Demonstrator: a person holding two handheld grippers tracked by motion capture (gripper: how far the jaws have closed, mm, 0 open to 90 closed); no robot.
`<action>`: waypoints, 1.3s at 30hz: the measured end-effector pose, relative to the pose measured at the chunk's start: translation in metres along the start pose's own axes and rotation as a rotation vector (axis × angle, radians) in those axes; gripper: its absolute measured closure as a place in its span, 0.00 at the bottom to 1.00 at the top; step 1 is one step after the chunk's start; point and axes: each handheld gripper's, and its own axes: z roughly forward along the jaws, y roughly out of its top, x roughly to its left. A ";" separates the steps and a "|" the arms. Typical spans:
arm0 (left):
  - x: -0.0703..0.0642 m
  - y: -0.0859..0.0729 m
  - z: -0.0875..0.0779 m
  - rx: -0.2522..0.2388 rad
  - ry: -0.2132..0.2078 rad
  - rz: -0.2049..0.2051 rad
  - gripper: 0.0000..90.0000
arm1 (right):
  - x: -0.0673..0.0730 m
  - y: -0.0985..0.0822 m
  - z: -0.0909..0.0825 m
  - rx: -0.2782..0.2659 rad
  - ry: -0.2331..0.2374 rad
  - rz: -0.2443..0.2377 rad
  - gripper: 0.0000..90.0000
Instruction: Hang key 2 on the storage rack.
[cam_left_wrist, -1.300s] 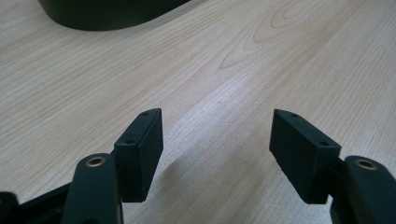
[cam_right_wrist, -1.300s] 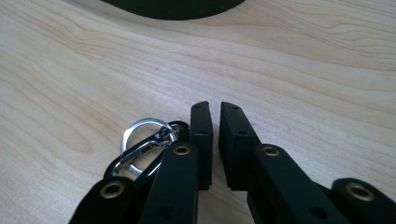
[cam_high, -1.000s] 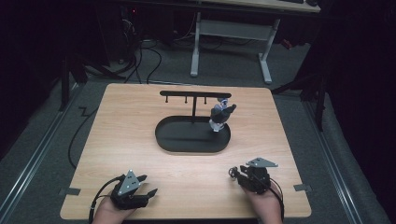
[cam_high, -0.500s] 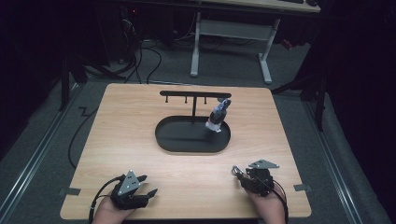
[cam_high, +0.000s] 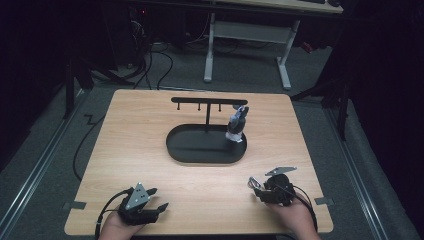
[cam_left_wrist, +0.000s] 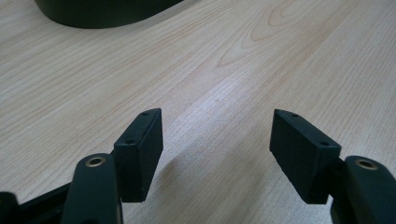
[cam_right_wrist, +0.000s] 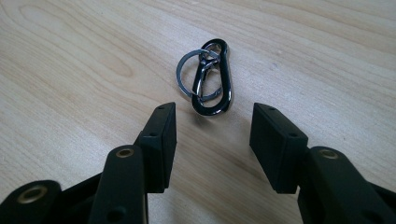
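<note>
Right gripper view: the right gripper (cam_right_wrist: 212, 128) has its jaws spread, having just opened a little wider, with nothing pinched between them. Just beyond the gap lies a black carabiner clip (cam_right_wrist: 215, 79) with a silver key ring (cam_right_wrist: 187, 74) looped through it, flat on the light wooden table (cam_right_wrist: 70, 56), untouched by either pad. In the left gripper view, the left gripper (cam_left_wrist: 215, 144) also has its jaws spread over bare wood, with the edge of a black oval tray (cam_left_wrist: 107, 11) farther off. The high view shows both grippers near the table's front edge, well apart, and the tray at the centre with a black hook stand (cam_high: 209, 101) rising from it and a small dark object (cam_high: 237, 125) hanging at its right end.
</note>
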 end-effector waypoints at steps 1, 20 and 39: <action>0.000 0.000 0.000 0.000 -0.001 0.001 0.39 | 0.000 0.002 -0.001 0.013 -0.003 -0.007 0.57; 0.000 0.000 0.000 0.005 -0.003 0.005 0.39 | -0.009 0.052 0.012 0.307 0.058 -0.032 0.65; 0.001 0.000 0.002 0.015 -0.007 0.006 0.39 | -0.004 0.061 0.013 0.319 0.081 -0.078 0.92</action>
